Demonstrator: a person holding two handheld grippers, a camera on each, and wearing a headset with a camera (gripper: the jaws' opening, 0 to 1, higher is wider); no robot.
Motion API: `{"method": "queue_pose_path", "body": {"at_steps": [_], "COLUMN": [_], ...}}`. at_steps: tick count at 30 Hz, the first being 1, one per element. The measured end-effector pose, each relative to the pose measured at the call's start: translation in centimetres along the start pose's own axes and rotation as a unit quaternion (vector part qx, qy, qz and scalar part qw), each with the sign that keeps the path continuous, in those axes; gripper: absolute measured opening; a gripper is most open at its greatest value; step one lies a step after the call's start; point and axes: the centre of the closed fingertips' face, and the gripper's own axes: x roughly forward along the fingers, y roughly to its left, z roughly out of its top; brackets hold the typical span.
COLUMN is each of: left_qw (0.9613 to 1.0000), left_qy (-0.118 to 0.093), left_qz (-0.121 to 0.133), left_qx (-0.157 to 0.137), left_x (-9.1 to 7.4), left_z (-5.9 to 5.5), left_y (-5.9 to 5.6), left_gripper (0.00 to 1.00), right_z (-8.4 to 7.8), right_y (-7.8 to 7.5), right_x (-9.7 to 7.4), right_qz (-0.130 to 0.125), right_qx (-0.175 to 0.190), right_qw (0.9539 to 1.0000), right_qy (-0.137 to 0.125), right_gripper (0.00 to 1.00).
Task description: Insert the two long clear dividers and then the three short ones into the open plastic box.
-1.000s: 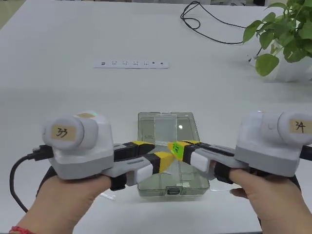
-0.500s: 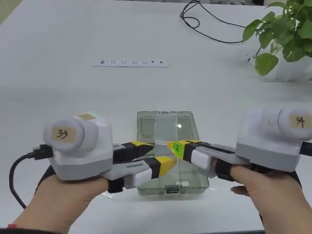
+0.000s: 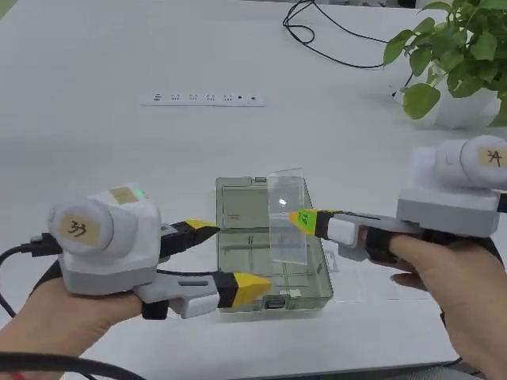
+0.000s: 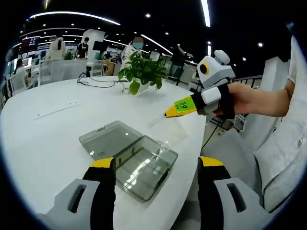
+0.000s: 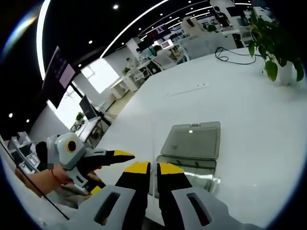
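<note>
Clear divider [image 3: 287, 218] pinched in right gripper [image 3: 305, 219], over open box [image 3: 245, 273] at near centre. Left gripper [image 3: 230, 257] spread wide, empty, near box's left. Best lowered square and level, left bracing box.

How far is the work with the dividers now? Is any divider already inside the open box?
Done: the plastic box stands open. Whether any divider is already seated inside, I cannot tell; the clear parts blur together. In hand: the right claw is shut on one clear divider, held upright over the box. The left claw is open and holds nothing. Left: seating this divider, and probably most of the others.
</note>
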Motion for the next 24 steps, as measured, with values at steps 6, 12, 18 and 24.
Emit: {"method": "queue_pose_path", "body": {"at_steps": [6,12,18,24], "left_qw": [0.9994,0.9986,0.9973,0.9963], "left_qy": [0.011,0.015,0.023,0.029], "left_qz": [-0.009,-0.017,-0.03,-0.044], "left_qx": [0.033,0.047,0.063,0.068], "left_x": [-0.3,-0.4,-0.4,-0.4], "left_z": [-0.8,-1.3,-1.8,-2.5], "left_y": [0.5,0.8,0.8,0.9], "left_gripper": [0.8,0.9,0.98,0.98], "right_z": [0.0,-0.4,-1.3,-2.5], "right_y": [-1.6,-2.4,-3.9,-5.5], "right_x": [-0.1,0.2,0.6,1.5], "right_qz": [-0.026,-0.047,-0.083,-0.106], "right_qx": [0.033,0.056,0.068,0.099], "right_qw": [0.9984,0.9939,0.9834,0.9709], "right_qy": [0.038,0.083,0.146,0.19], "right_gripper": [0.07,0.07,0.07,0.07]}}
